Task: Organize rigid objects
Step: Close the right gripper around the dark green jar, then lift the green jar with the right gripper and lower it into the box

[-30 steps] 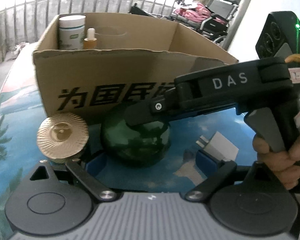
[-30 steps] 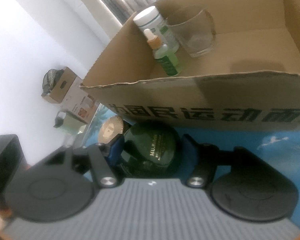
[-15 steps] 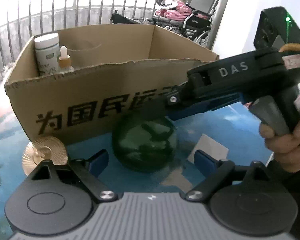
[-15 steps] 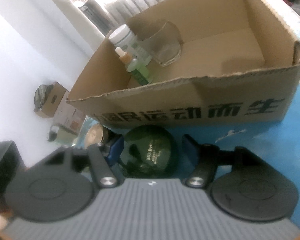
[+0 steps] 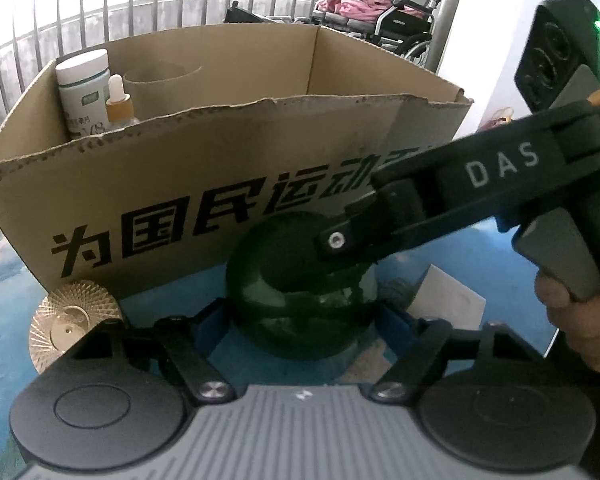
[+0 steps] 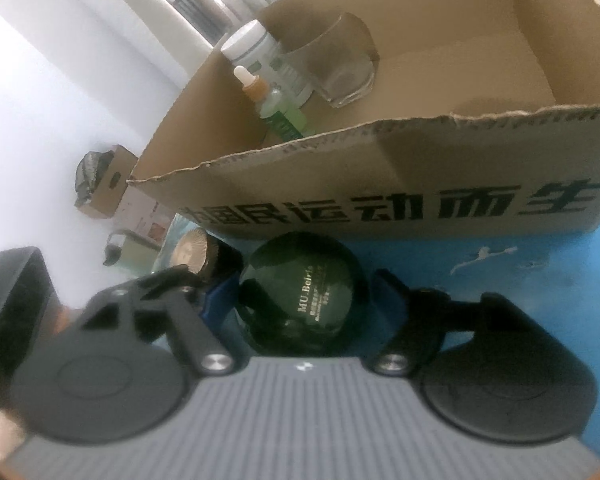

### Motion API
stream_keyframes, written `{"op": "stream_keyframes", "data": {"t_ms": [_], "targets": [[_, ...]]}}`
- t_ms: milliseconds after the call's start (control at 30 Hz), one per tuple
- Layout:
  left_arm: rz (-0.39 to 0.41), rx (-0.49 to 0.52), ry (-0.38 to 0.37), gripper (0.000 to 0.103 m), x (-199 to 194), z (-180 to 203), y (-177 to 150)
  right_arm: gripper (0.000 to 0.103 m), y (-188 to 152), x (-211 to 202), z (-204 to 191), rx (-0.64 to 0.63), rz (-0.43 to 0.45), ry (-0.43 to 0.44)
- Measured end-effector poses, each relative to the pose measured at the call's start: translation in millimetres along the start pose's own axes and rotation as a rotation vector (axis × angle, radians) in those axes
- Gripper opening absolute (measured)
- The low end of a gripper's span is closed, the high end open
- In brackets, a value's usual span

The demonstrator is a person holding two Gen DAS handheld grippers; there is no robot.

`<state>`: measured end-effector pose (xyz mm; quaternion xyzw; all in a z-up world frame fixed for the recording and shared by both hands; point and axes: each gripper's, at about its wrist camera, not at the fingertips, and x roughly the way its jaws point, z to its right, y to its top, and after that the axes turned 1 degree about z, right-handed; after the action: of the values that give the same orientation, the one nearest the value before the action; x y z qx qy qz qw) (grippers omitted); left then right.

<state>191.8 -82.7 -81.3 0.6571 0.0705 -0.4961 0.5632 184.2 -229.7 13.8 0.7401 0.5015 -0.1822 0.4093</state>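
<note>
Round jar (image 5: 300, 312) before box (image 5: 180, 184); ribbed disc (image 5: 74, 316) at jar's left.

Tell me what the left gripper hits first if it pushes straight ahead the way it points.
Most likely the dark green round jar, already between the closing jaws of the left gripper; the cardboard box stands just behind it.

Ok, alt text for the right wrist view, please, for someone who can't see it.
A dark green round jar sits on a blue table between the right tongs, whose jaws are opening. Behind it stands an open cardboard box holding a white bottle, a dropper bottle and a glass.
</note>
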Motion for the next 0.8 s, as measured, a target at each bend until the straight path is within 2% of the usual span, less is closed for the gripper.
{"op": "stream_keyframes", "data": {"t_ms": [433,800], "targets": [[0.049,-0.015,0.013,0.080,-18.0,4.4,-1.8,0.076,-3.0,-2.2,-8.7,-0.017,0.027,0.007],[0.173,0.014,0.036,0.080,-84.9,20.9,6.8,0.076,-5.9,-50.2,-57.8,-0.108,0.121,0.006]]}}
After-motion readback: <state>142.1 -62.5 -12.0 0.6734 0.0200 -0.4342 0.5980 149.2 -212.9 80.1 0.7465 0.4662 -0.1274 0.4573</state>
